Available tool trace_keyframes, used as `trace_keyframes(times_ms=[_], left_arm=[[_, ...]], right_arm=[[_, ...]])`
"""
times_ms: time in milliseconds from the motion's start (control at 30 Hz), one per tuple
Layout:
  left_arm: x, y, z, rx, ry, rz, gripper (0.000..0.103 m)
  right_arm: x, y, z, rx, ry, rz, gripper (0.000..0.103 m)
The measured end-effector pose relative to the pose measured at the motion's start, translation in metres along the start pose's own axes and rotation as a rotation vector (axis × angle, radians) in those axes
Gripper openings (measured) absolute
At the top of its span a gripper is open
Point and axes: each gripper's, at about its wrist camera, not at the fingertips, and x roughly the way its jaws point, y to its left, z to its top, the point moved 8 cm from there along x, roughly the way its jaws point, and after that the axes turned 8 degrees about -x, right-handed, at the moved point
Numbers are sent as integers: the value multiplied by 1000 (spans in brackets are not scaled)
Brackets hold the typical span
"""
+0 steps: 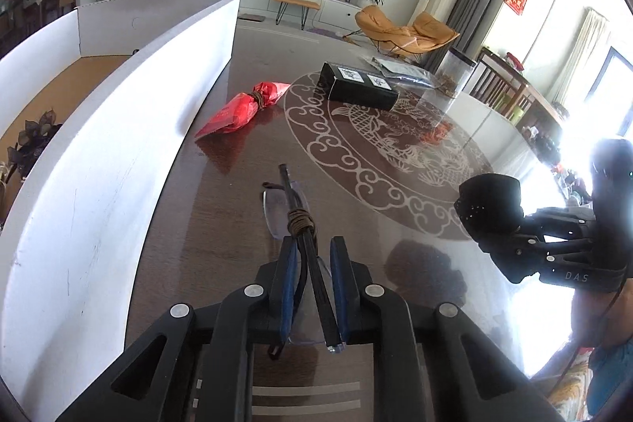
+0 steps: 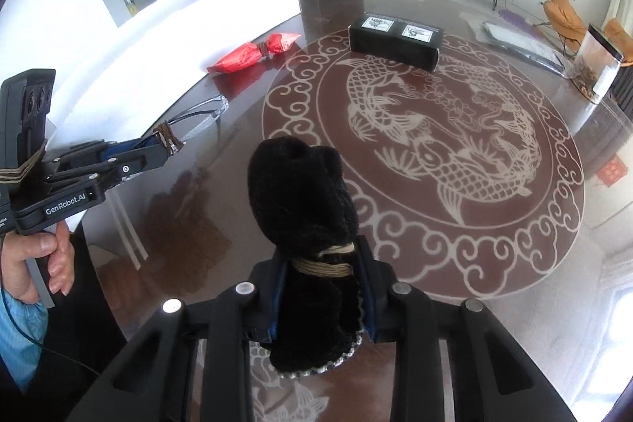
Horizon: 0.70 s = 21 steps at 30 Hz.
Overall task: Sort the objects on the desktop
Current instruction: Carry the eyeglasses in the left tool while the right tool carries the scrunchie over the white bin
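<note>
- My left gripper (image 1: 312, 256) is clamped on folded glasses (image 1: 294, 220) bound with cord; their long axis runs toward 12 o'clock, past the fingertips and clear of the table (image 1: 395, 224).
- My right gripper (image 2: 322, 263) pinches a black pouch (image 2: 300, 200) at its cord-tied neck, and the pouch points toward 12 o'clock.
- The pouch's lower end is hidden between the fingers.
- A red packet (image 1: 245, 107) lies at 11 o'clock beside the white box (image 1: 118, 153), pointing toward 2.
- A black box (image 1: 360, 87) sits at 1 o'clock.
- The right edge is washed out by window glare.
</note>
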Motion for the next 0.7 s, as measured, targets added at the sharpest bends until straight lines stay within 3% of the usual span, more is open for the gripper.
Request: trace_keyframes(times_ms=[167, 367, 433, 500, 567, 633, 700], left_arm=[[-15, -9, -2, -10, -41, -17, 9], [-3, -10, -14, 5, 19, -17, 11], [-5, -22, -14, 50, 9, -37, 25], [-6, -32, -15, 124, -20, -7, 83], [-5, -40, -13, 207, -72, 55, 93], [6, -44, -13, 247, -49, 80, 93], [20, -42, -16, 225, -2, 70, 92]], right_arm=[[-15, -5, -5, 36, -34, 10, 31], [-30, -5, -15, 93, -78, 48, 31], [-32, -2, -18, 104, -86, 64, 31], [-34, 1, -22, 117, -94, 76, 31], [-35, 4, -27, 130, -101, 92, 31], [-37, 7, -31, 138, -106, 102, 31], [-38, 9, -33, 140, -107, 108, 31]])
